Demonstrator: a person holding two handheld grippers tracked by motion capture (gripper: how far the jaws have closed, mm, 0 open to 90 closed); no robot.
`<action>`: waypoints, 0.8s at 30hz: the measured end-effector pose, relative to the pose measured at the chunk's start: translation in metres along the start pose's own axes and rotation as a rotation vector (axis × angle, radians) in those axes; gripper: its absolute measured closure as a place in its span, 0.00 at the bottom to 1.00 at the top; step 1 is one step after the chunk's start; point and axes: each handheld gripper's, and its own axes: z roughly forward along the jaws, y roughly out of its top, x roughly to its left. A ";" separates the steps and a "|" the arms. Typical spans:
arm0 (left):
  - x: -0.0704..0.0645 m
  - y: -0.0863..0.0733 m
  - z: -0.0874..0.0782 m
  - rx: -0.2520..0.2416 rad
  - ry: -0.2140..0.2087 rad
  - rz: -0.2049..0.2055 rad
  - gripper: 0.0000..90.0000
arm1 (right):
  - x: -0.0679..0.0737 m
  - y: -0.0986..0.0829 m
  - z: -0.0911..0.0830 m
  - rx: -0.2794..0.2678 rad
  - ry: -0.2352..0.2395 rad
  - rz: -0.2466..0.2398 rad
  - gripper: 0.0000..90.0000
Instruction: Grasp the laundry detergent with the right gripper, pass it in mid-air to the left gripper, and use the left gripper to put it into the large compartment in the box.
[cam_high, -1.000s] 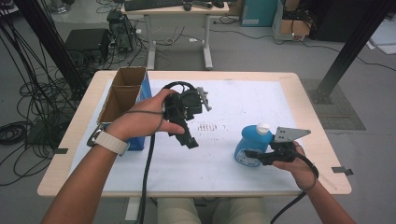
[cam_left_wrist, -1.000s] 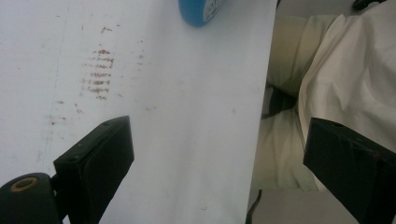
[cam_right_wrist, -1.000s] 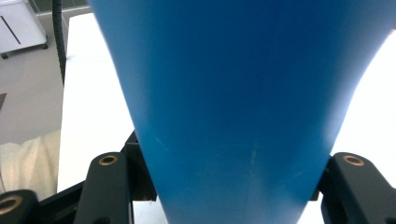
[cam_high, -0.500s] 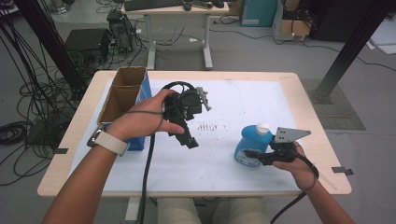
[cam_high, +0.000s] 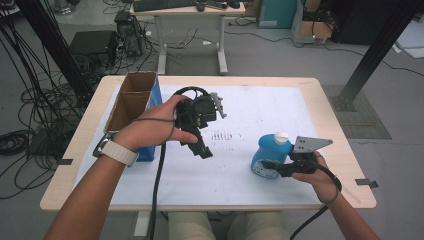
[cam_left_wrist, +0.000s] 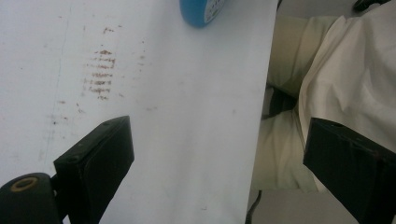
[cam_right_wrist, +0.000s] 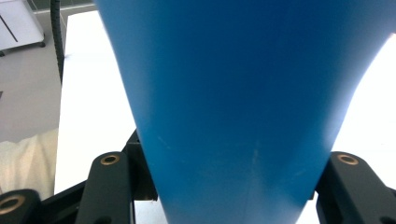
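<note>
A blue bottle (cam_high: 269, 154) with a white cap stands on the white mat at the right front of the table. My right gripper (cam_high: 274, 168) is shut on its lower body from the right. In the right gripper view the bottle (cam_right_wrist: 233, 93) sits between both black jaws of the gripper (cam_right_wrist: 229, 186). My left gripper (cam_high: 201, 148) is held in a hand above the middle of the mat, jaws pointing down toward the person. In the left gripper view this gripper (cam_left_wrist: 219, 163) is open wide with nothing between its jaws. The bottle's base (cam_left_wrist: 201, 9) shows at the top.
An open cardboard box (cam_high: 131, 100) with a blue side stands at the table's left edge, beside the left forearm. Brown smudges (cam_high: 222, 135) mark the white mat (cam_high: 260, 105). Desks, cables and black frame posts surround the table.
</note>
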 end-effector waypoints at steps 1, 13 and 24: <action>0.000 0.000 0.000 0.000 0.002 0.001 0.10 | 0.000 0.000 0.000 0.000 0.000 0.001 0.47; 0.001 0.001 0.000 -0.001 0.001 -0.002 0.10 | -0.001 0.001 0.001 -0.010 0.004 -0.018 0.47; 0.002 0.001 0.000 -0.006 0.002 -0.001 0.10 | -0.002 0.001 0.001 -0.006 0.005 -0.018 0.47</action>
